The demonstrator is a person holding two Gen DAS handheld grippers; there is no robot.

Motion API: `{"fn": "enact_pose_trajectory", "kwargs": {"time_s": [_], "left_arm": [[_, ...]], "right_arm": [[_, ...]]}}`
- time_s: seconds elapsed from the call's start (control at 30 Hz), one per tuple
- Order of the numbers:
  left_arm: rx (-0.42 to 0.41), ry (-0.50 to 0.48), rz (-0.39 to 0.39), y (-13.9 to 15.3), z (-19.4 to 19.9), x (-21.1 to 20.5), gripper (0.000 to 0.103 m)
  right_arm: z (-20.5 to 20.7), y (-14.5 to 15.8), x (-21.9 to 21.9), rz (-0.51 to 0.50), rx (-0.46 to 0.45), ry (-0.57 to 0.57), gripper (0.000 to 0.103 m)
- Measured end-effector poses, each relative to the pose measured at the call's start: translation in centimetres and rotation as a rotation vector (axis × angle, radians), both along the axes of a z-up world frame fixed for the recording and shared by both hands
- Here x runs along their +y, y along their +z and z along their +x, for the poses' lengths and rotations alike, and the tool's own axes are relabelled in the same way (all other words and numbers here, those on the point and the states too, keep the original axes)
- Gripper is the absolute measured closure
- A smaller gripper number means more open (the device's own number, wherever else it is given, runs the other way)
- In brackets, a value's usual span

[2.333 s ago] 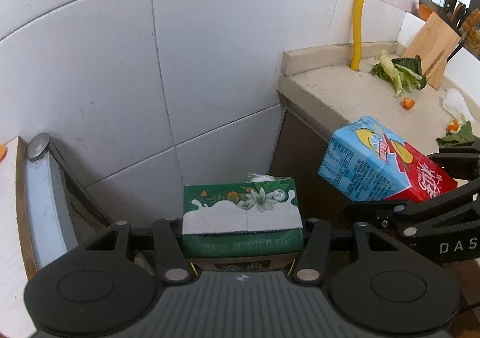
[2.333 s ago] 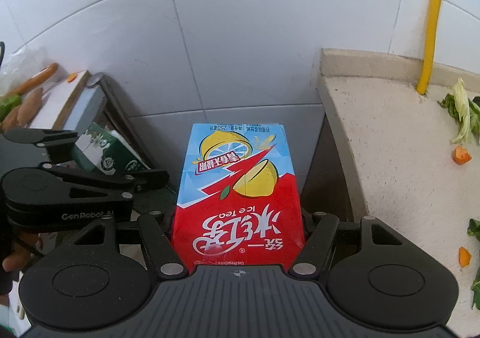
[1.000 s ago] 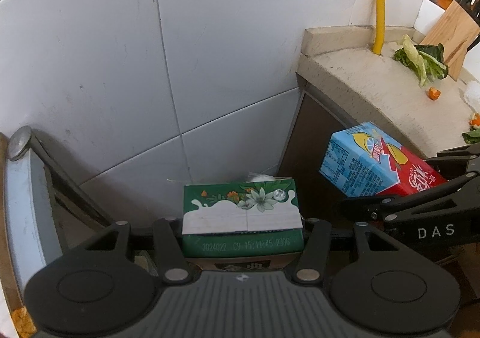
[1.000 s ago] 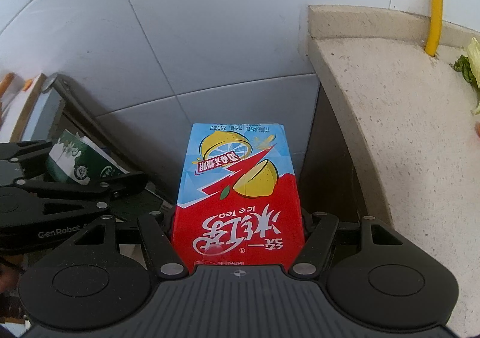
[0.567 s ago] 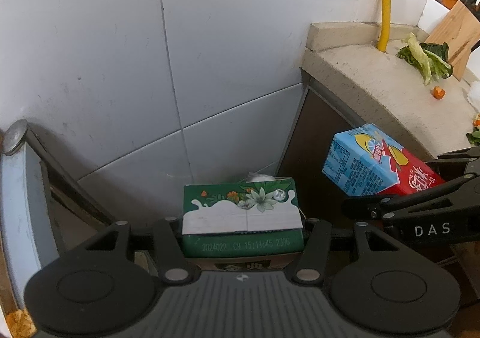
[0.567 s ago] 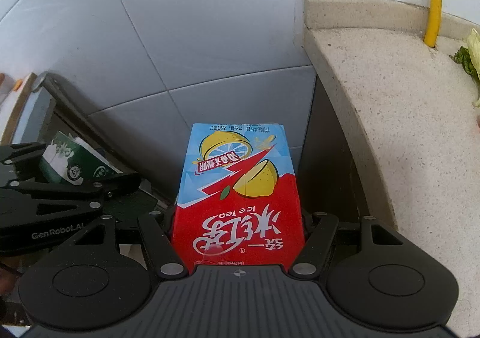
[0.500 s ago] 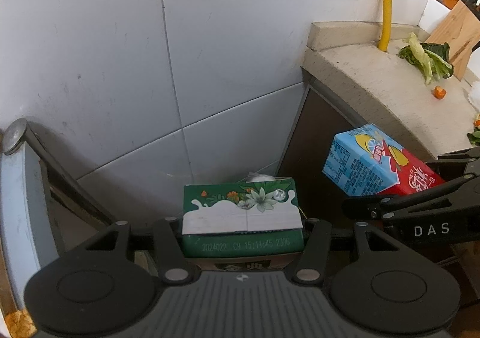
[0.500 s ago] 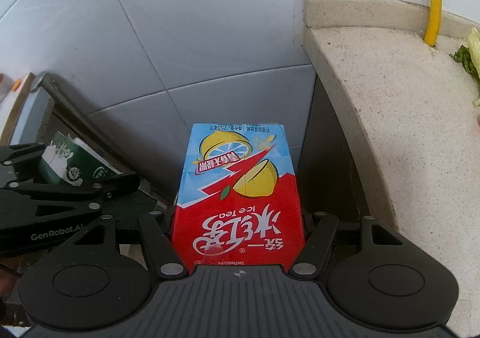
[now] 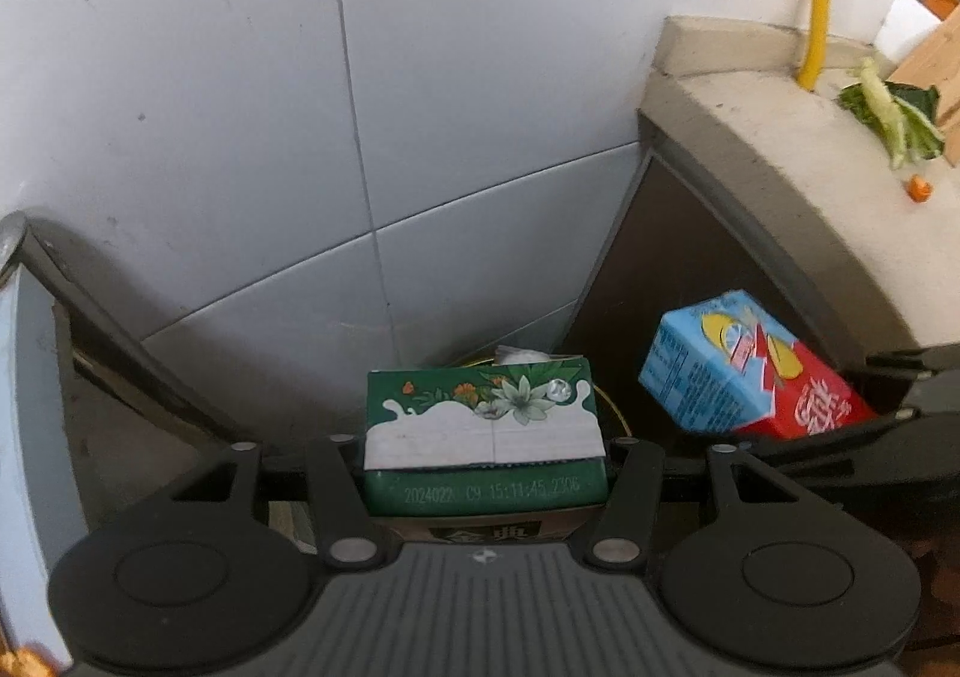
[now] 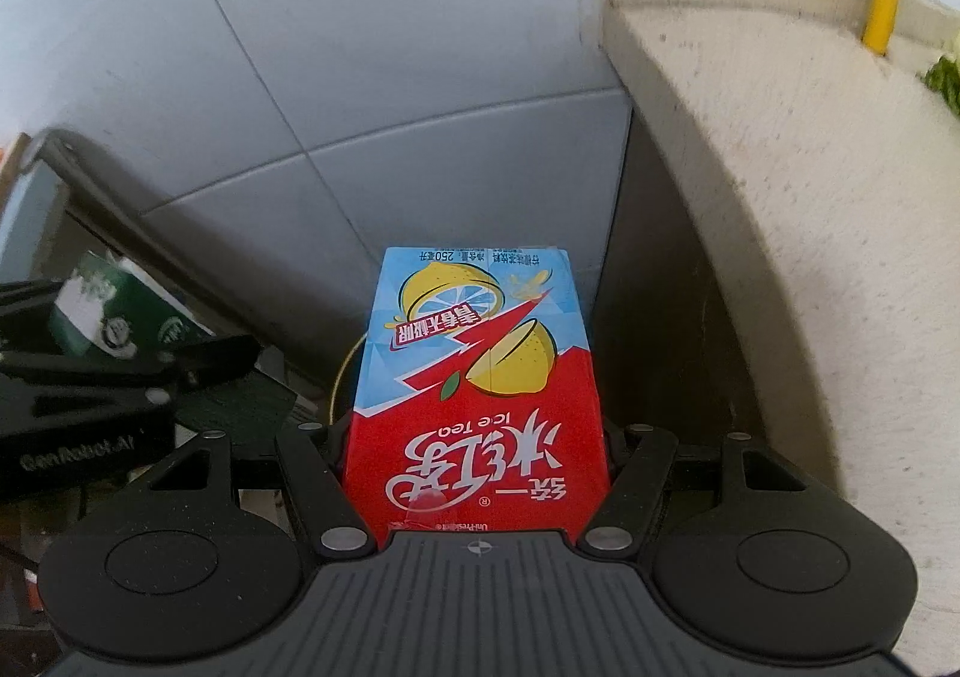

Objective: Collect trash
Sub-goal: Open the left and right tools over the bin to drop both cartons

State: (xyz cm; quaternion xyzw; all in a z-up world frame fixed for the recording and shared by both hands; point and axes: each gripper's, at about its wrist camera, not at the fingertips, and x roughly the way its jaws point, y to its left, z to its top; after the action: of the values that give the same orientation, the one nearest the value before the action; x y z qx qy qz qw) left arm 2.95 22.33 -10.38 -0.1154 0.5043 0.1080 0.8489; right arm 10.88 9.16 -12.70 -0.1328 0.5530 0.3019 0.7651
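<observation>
Both grippers have sunk beside the counter. The left gripper [image 9: 483,473] clamps a green milk carton [image 9: 483,431]; the right gripper [image 10: 477,473] clamps a red-and-blue iced-tea carton [image 10: 477,377]. Carrying to the bin, which is hidden below; next, likely release over it.

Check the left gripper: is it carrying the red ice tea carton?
No, the left gripper clamps the green milk carton.

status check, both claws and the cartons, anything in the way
Left claw shut on green milk carton. Right claw shut on red ice tea carton. Both over the dark gap beside the counter; nothing blocking.
</observation>
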Motion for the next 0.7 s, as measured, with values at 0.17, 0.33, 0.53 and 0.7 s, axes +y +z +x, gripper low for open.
{"fn": "enact_pose_trajectory", "kwargs": {"time_s": [0.17, 0.33, 0.53, 0.7], "left_arm": [[0.047, -0.005, -0.006, -1.1, 0.7, -0.2, 0.056], [0.06, -0.007, 0.028, -1.3, 1.2, -0.5, 0.056], [0.068, -0.013, 0.046, -1.4, 1.3, -0.5, 0.055], [0.055, -0.023, 0.049, -1.1, 1.2, -0.6, 0.052]], "right_arm": [[0.3, -1.8, 0.8, -0.018, 0.029, 0.005, 0.031], [1.2, -3.6, 1.7, -0.032, 0.062, 0.01, 0.03], [1.5, -4.6, 2.1, -0.034, 0.072, 0.005, 0.025], [1.4, -4.6, 2.0, -0.04, 0.068, 0.011, 0.024]]}}
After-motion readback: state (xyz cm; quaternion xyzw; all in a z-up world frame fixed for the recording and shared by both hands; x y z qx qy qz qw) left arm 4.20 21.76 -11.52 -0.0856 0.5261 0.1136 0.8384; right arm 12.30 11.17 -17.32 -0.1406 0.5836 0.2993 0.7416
